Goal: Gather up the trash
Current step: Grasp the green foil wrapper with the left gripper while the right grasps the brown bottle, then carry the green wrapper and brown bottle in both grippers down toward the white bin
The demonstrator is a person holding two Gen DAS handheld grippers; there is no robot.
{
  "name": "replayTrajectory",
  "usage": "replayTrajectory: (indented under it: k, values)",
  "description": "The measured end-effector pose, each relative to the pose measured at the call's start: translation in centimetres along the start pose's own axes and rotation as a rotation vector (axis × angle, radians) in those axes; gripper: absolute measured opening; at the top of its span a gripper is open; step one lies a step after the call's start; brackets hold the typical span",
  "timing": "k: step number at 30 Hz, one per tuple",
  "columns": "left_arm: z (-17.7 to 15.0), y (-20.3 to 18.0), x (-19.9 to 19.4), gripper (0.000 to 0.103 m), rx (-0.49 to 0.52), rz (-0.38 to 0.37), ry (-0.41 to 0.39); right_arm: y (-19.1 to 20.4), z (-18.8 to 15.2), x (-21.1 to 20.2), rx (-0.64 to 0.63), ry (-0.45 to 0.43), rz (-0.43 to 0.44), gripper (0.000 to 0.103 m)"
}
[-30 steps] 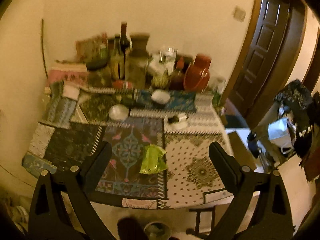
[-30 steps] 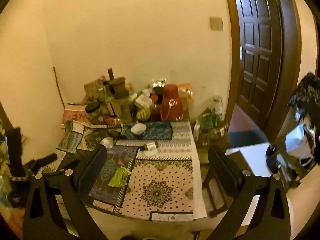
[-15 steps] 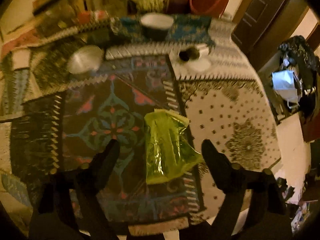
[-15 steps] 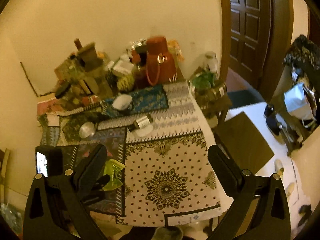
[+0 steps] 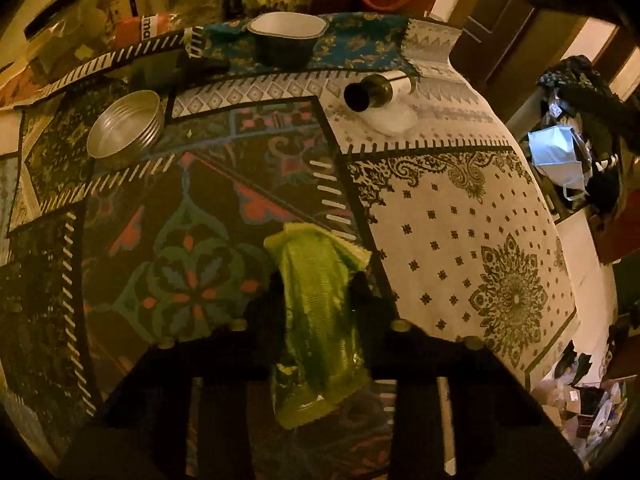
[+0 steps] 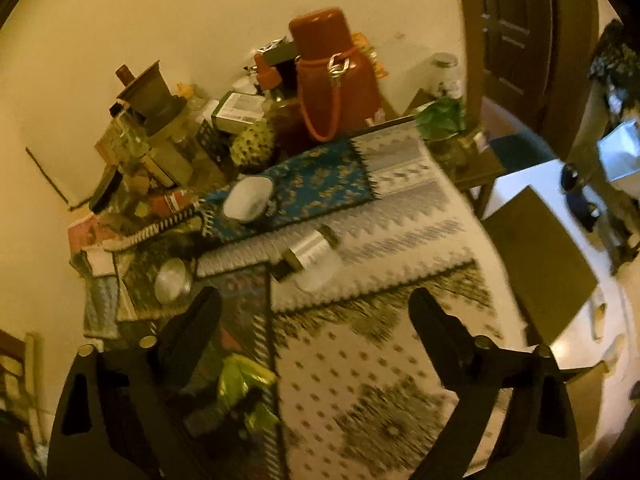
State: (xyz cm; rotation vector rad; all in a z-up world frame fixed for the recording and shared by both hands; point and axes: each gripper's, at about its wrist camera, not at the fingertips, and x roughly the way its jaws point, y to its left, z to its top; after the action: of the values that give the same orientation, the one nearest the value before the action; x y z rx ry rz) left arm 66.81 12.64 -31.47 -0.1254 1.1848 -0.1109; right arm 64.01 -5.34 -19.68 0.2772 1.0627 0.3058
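Observation:
A crumpled green plastic wrapper (image 5: 316,320) lies on the patterned tablecloth (image 5: 460,240). My left gripper (image 5: 318,280) points steeply down at it. Its jaws are closing, and the wrapper is bunched up between the dark fingers (image 5: 276,284). In the right wrist view the same wrapper (image 6: 240,376) shows at the lower left with the left gripper on it. My right gripper (image 6: 316,304) hovers above the cloth. It is wide, its jaws are closing a little, and nothing is between them. A small silver can (image 6: 308,250) lies on its side just beyond its fingertips.
A metal bowl (image 5: 126,122) and a white-lined cup (image 5: 286,38) stand farther back. Bottles, boxes and a red flask (image 6: 332,76) crowd the table's far end by the wall. A dark door (image 6: 516,20) and a side table (image 6: 476,160) are to the right.
The left gripper dropped down over the green wrapper and its jaws closed in on it. The right gripper swung down and nearer the table, towards the lying can.

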Motion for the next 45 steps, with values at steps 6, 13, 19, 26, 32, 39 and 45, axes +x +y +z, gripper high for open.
replayTrajectory:
  k: [6,13,19,26,32,39,45]
  values:
    - [0.9,3.4,-1.1,0.018,-0.066,0.018,-0.035,1.0,1.7,5.9,0.056,0.064,-0.002,0.074]
    - [1.6,8.4,-3.9,0.017,-0.156,0.080,-0.114,-0.3,1.5,11.1,0.213,0.119,-0.056,0.059]
    - [2.6,10.9,-5.7,0.017,-0.215,0.103,-0.168,-0.1,1.5,12.4,0.233,0.113,-0.149,0.050]
    - [3.3,10.7,-6.5,0.017,-0.209,0.119,-0.195,2.2,0.4,13.4,0.036,0.111,-0.284,0.034]
    - [4.0,9.3,-8.5,0.017,-0.186,0.116,-0.239,1.5,-0.1,12.5,0.026,0.157,-0.195,0.026]
    - [4.6,6.8,-12.0,0.017,-0.169,0.087,-0.305,0.3,-0.3,5.6,0.011,0.113,-0.043,0.026]
    - [4.3,3.0,-15.5,0.017,-0.154,0.070,-0.377,0.3,0.5,-1.5,-0.051,0.015,0.012,0.026]
